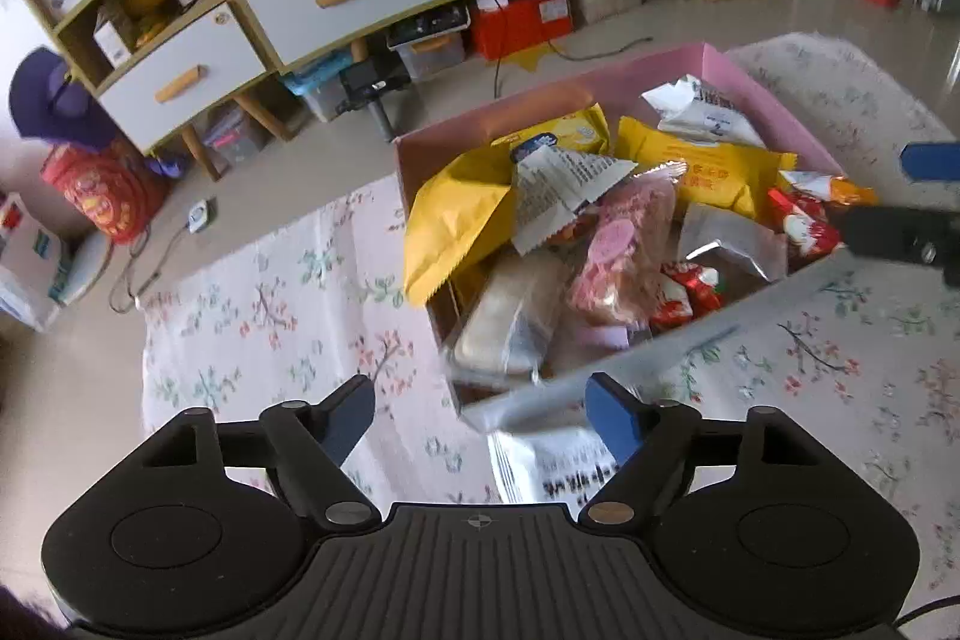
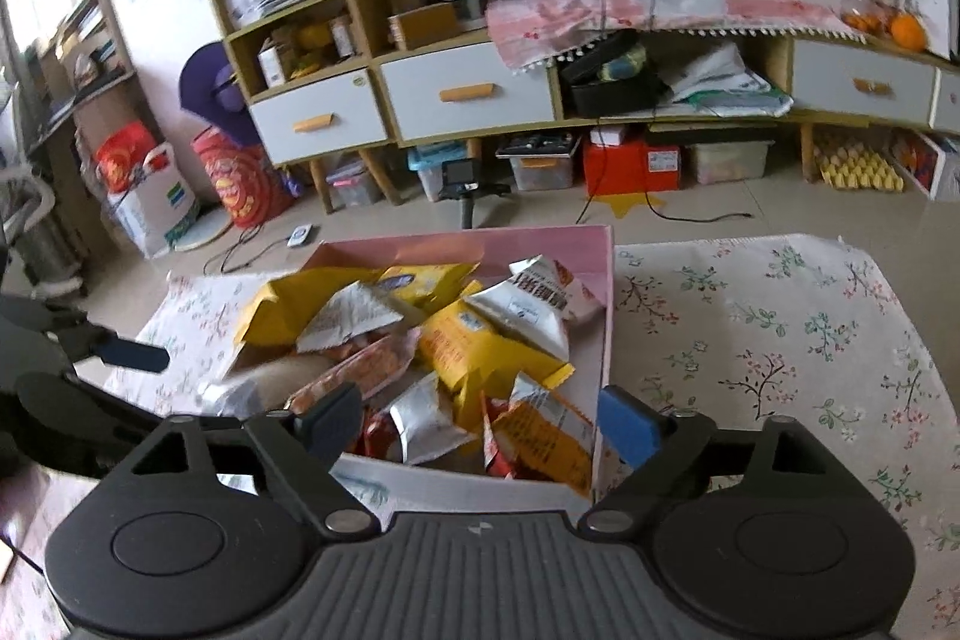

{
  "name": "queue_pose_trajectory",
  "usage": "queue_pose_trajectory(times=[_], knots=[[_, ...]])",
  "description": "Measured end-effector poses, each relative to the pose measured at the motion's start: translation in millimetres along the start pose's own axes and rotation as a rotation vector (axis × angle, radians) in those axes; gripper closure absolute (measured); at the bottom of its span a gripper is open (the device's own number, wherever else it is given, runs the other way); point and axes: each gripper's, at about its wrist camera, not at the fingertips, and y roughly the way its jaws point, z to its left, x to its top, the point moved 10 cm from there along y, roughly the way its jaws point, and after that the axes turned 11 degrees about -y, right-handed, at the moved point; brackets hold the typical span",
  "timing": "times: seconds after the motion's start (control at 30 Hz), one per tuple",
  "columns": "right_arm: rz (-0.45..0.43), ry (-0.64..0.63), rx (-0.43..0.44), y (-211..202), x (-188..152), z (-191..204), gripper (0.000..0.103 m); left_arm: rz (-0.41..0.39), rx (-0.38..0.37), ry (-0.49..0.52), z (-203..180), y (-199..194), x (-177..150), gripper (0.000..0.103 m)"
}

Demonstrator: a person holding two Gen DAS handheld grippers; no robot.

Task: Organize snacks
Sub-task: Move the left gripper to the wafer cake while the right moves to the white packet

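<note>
Box: we see pink card with a matt face.
Snack packets: glossy plastic film, some silver foil.
Cloth: soft woven fabric with a flower print, matt.
Left gripper: matt black plastic, blue pads.
Cabinet: light wood, smooth white drawer fronts.
Floor: shiny tiles.

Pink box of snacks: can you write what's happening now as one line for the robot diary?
left gripper: open, empty | right gripper: open, empty | pink box: full of snack packets | white packet: outside box, on floral cloth

Left hand-held gripper and right hand-held gripper both gape, angled downward.
</note>
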Motion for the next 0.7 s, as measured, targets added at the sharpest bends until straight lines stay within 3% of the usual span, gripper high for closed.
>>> queue_pose_trajectory(times=[0.57, 0.7], knots=[[0.068, -0.196, 0.043, -10.7, -21.7, 58.8, 0.025, -0.04, -0.038, -0.234, 64.1, -23.5, -83.5, 0.009], [0.099, -0.234, 0.046, -8.3, -28.8, 75.3, 0.024, 0.005, -0.026, -0.245, 82.4, -18.1, -103.8, 0.009]])
